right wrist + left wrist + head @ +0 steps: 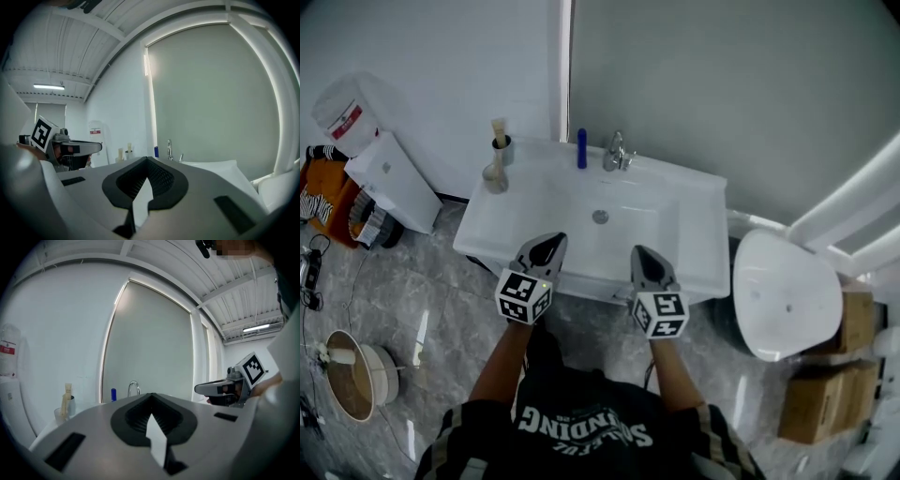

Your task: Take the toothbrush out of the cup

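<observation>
A pale toothbrush (499, 130) stands upright in a grey cup (502, 150) at the back left corner of the white sink (675, 202). A clear cup (495, 178) with a pale stick in it sits just in front. Both grippers hover over the sink's front edge, well short of the cups. The left gripper (551, 241) is shut and empty, and so is the right gripper (642, 254). In the left gripper view the toothbrush (68, 391) and cup (71, 405) show far left, beyond the shut left gripper (151, 395). In the right gripper view the right gripper (147, 160) is shut too.
A blue bottle (581, 148) and a chrome faucet (617, 152) stand along the sink's back edge. A white toilet (787, 291) and cardboard boxes (825, 403) are on the right. A white cabinet (392, 178) and a bucket (356, 375) are on the left floor.
</observation>
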`<state>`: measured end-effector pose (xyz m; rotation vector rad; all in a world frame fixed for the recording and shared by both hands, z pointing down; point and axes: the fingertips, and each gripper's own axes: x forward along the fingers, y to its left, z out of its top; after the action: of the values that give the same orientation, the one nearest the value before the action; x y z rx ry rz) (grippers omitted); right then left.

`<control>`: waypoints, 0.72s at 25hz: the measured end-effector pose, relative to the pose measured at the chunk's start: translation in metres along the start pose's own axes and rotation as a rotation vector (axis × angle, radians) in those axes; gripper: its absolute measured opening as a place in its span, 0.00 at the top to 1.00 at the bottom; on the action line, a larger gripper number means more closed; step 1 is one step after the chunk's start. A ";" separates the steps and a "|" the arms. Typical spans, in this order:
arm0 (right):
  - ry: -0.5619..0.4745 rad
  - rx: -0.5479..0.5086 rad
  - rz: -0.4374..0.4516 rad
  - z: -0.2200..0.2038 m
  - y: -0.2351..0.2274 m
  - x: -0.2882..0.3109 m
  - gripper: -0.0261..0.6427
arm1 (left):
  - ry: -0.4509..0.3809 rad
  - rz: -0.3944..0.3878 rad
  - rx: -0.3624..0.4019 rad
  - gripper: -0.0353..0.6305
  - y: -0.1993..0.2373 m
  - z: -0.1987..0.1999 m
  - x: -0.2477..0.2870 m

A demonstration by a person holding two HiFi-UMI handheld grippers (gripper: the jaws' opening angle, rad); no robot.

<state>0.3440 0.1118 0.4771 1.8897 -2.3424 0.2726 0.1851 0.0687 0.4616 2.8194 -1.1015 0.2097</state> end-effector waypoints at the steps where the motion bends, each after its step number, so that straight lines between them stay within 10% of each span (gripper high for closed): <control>1: 0.004 0.003 -0.010 0.002 0.000 0.011 0.96 | 0.005 -0.010 -0.001 0.95 0.010 0.000 0.007; 18: 0.042 0.012 -0.054 0.043 0.068 0.197 0.96 | 0.037 -0.106 -0.008 0.95 0.190 0.010 0.067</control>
<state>0.2366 -0.0714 0.4706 1.9301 -2.2637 0.3177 0.1055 -0.1169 0.4719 2.8444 -0.9408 0.2467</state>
